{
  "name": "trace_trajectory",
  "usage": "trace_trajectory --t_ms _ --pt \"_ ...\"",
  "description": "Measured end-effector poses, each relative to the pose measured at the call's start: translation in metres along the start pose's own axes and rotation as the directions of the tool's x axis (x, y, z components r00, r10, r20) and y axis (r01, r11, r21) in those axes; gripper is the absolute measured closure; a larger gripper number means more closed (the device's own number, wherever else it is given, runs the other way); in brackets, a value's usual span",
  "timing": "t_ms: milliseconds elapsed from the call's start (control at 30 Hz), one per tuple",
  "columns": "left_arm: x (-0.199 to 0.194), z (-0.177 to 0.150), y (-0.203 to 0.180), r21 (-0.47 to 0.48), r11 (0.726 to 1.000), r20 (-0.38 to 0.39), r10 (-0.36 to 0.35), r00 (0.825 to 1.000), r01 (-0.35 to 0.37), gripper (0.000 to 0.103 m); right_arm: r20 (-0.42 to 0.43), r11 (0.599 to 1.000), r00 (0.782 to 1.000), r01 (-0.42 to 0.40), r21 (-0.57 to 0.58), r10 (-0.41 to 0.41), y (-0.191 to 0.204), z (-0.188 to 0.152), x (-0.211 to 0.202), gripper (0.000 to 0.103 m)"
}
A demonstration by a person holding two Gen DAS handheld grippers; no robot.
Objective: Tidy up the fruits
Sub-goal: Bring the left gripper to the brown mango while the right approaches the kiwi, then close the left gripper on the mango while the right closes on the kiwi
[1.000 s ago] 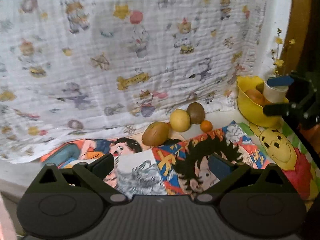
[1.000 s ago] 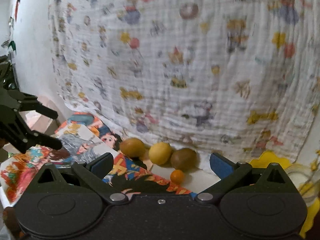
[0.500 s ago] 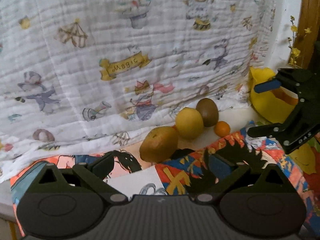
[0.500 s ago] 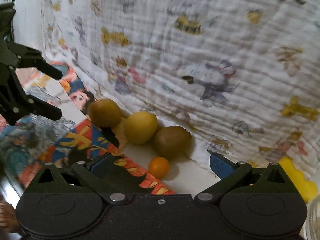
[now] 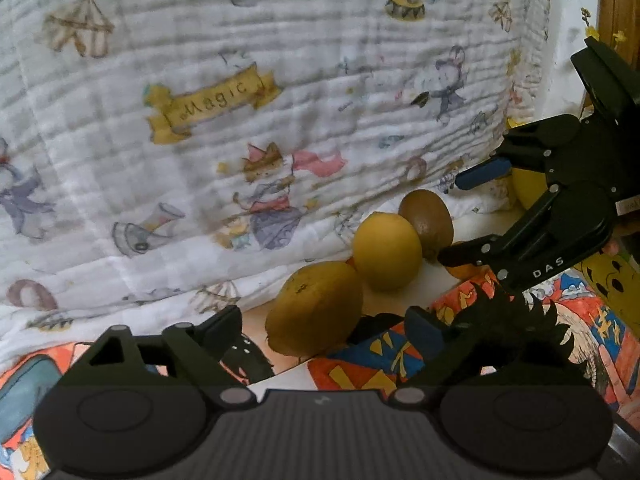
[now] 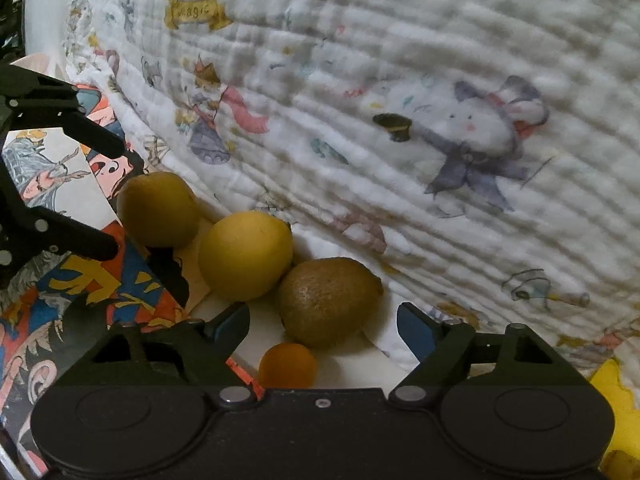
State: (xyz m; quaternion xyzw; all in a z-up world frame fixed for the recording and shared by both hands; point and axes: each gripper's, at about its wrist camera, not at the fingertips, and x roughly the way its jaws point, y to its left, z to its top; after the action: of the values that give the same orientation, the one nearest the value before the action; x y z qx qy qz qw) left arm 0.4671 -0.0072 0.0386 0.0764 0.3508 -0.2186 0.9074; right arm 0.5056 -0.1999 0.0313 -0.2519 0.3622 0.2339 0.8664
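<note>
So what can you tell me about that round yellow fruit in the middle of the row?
The yellow fruit is smooth, rounded and slightly oval, like a lemon, with an even matte yellow skin. It lies on the pale surface against the foot of the printed cloth. It sits between a yellow-brown fruit and a fuzzy brown kiwi, which appears to touch it. No claw touches it.
</note>
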Motion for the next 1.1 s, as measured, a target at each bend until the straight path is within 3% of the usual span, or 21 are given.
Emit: trace_trajectory --t_ms 267,433,633,1100 --pt "0.012 -0.001 0.003 -0.027 0.999 -0.001 -0.030 1.000 0.030 0.024 -0.006 0.999 1.000 0.001 -0.032 -0.002 0.003 0.003 0.016 0.027" --pt "0.014 -0.003 0.007 -0.045 0.999 0.004 -0.016 1.000 0.016 0.030 0.006 1.000 1.000 0.000 -0.029 0.001 0.001 0.003 0.021 0.033" --pt "0.015 -0.004 0.014 -0.079 0.997 0.007 -0.004 1.000 0.004 0.037 0.011 1.000 1.000 0.009 -0.029 -0.009 -0.001 0.003 0.026 0.033" --pt "0.019 -0.002 0.010 -0.104 0.994 0.011 0.023 1.000 -0.022 0.039 0.038 0.999 0.999 0.026 -0.027 -0.025 -0.002 -0.004 0.033 0.035"
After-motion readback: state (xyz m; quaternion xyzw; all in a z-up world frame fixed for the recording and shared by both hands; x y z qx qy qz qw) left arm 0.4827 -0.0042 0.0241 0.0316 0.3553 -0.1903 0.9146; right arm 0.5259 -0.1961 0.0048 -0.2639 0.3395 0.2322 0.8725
